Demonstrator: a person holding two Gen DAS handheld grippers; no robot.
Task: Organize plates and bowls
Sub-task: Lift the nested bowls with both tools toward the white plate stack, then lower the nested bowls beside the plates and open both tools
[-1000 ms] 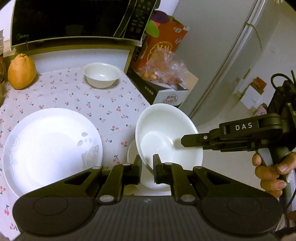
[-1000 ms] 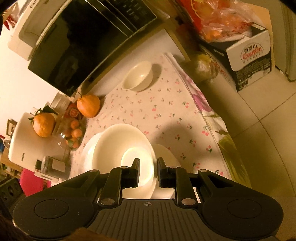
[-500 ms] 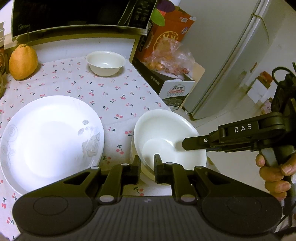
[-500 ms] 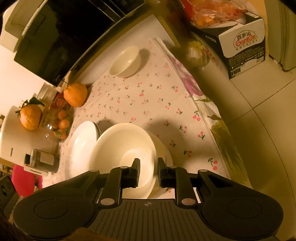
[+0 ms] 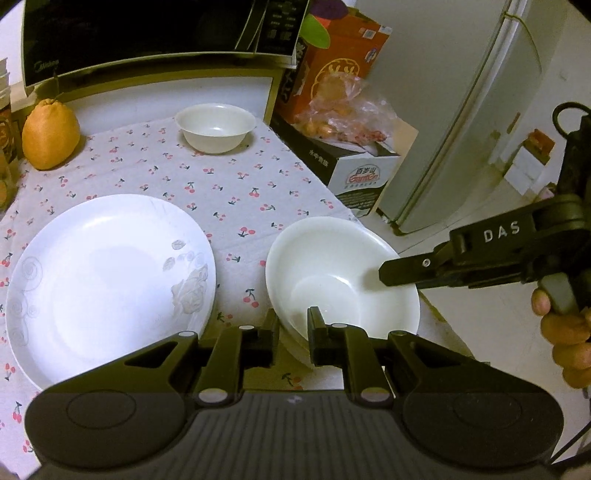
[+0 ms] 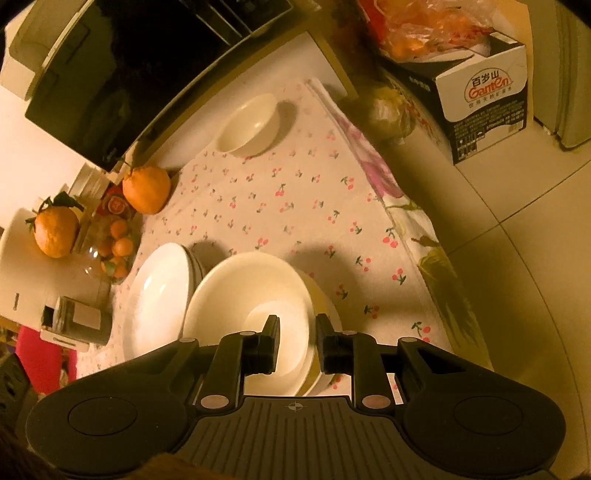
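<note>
Large bowl (image 5: pixel 341 275): white, glossy, shallow and round; tilted, at the table's right edge, resting on a pale dish (image 6: pixel 325 306) that shows under its rim. Its hollow is bare. The left gripper (image 5: pixel 293 325) is clamped on the near rim, one finger inside, one outside. The right gripper (image 6: pixel 297 334) is clamped on the far-right rim in the same way.
Plate (image 5: pixel 107 269): left of the bowl, close, white, flat, grey rose print; stacked on others in the right wrist view.
Small bowl (image 5: pixel 215 127): behind the large bowl, well apart, white, deep, nothing in it.
Cloth (image 5: pixel 236 192): under all, white with red cherries.
Citrus (image 5: pixel 50 134): far left of the small bowl, orange, knobbly.
Microwave (image 5: pixel 147 33): behind the small bowl, black, glossy.
Carton (image 5: pixel 354 170): right of the small bowl, off the table; crinkled plastic bag (image 5: pixel 343 107) of fruit on top
</note>
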